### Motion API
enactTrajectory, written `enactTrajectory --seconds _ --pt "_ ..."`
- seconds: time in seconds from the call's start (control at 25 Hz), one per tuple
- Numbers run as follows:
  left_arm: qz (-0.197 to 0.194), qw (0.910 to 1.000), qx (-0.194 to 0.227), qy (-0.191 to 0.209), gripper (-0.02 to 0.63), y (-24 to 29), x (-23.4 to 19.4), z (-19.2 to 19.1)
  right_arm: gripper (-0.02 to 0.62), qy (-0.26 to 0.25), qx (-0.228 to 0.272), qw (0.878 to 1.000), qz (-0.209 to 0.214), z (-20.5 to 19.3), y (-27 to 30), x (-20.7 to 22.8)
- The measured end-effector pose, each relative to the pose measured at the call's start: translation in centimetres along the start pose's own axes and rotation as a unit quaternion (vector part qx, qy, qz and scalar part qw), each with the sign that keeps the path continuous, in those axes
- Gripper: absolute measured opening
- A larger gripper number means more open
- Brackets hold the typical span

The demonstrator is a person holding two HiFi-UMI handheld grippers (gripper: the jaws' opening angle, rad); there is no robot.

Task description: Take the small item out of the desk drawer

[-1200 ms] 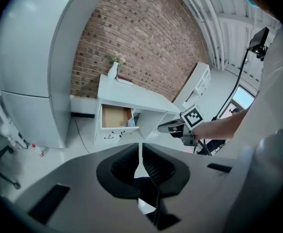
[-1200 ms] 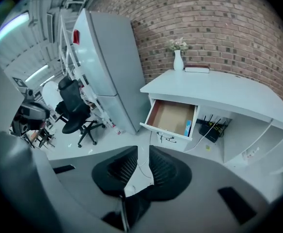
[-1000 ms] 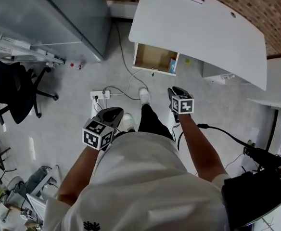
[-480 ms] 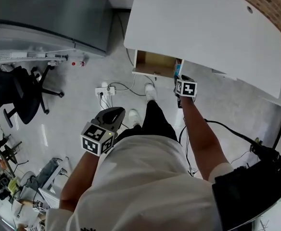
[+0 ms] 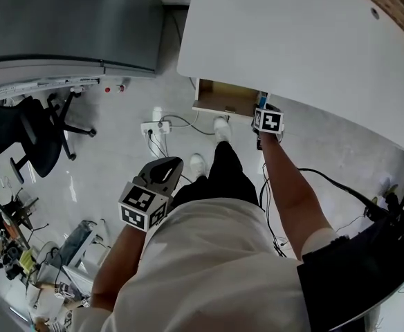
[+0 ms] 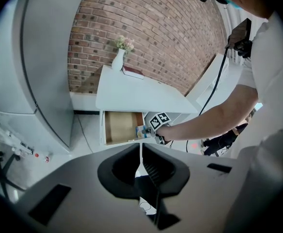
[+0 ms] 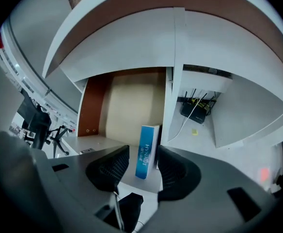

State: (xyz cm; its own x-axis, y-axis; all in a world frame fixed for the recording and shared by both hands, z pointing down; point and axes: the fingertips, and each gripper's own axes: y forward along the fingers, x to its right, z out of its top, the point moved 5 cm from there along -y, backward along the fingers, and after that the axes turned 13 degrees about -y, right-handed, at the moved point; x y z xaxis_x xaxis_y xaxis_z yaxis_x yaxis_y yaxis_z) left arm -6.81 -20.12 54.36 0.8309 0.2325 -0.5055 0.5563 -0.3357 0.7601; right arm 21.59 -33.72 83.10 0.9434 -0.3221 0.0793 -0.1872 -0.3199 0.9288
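The white desk (image 5: 306,40) has its wooden drawer (image 5: 223,97) pulled out underneath. A small blue box (image 7: 147,149) stands upright at the drawer's right front corner. My right gripper (image 7: 144,153) reaches into that corner. Its jaws are opening, the box stands between them, and neither pad presses on it. In the head view the right gripper (image 5: 261,106) sits at the drawer's right end. My left gripper (image 5: 167,166) hangs low by the person's knee, far from the desk. In the left gripper view it (image 6: 141,152) is shut and holds nothing, with the drawer (image 6: 119,126) beyond it.
A grey cabinet (image 5: 70,26) stands to the left of the desk. A black office chair (image 5: 29,133) is further left. A power strip (image 5: 157,125) with cables lies on the floor before the drawer. A vase of flowers (image 6: 118,57) and a red book (image 6: 133,72) sit on the desk.
My right gripper has gone forward from in front of the desk to the drawer's right end. The left gripper has stayed about where it was.
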Motion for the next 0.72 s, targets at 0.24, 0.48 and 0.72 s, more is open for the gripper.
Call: enactTrajectory --seconds 0.24,0.48,0.72 --pt "0.007 1.0 0.002 -0.005 0.025 0.2 -0.8 0.4 0.202 -0.004 -0.023 1.0 -0.007 -0.1 1.7 0.4" --pt "0.012 0.9998 0.011 -0.011 0.025 -0.2 -1.4 -0.4 0.136 -0.01 -0.031 0.999 -0.018 -0.2 2.0 0.4" --pt "0.013 0.9995 0.025 -0.016 0.025 -1.9 -1.9 -1.4 0.115 -0.005 -0.032 0.999 -0.023 0.1 1.2 -0.3"
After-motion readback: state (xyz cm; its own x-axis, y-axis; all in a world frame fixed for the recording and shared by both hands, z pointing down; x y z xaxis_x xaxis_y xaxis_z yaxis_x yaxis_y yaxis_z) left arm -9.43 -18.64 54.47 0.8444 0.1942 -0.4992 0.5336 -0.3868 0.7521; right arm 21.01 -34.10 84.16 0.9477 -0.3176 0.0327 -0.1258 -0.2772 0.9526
